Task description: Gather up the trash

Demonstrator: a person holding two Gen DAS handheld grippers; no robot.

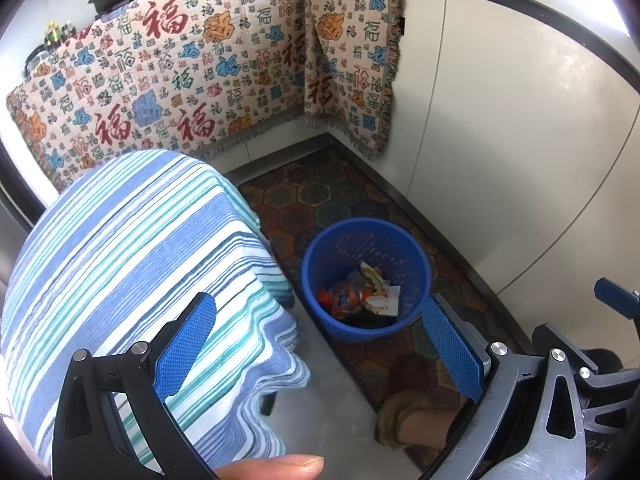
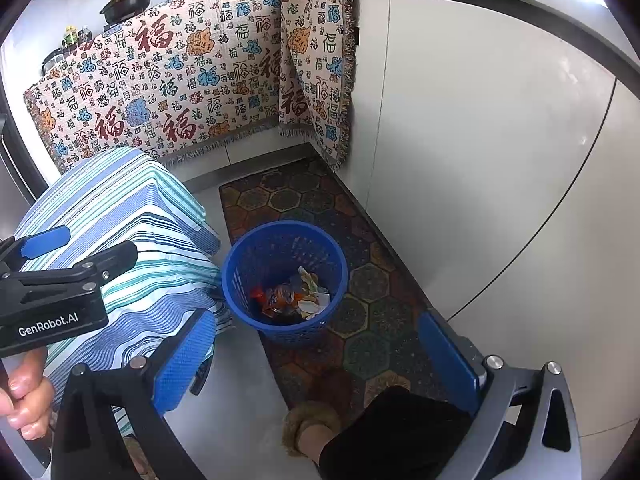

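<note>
The trash [image 1: 362, 292] lay crumpled at the bottom of the blue bin [image 1: 320, 280], an orange wrapper [image 2: 276, 300] among white scraps. The bin stood on a hexagon-patterned mat [image 2: 360, 280], just beside a table under a striped cloth [image 1: 132, 248]. Both claws hung above it with nothing in them: the left gripper [image 1: 320, 344] was spread wide, and the right gripper [image 2: 320, 356] was wide too. A slippered foot [image 2: 308, 424] stood on the mat's near end.

left claw [image 1: 320, 344]: black frame, blue textured pads, silver screws | "GenRobot.AI" marking | bare fingers
</note>
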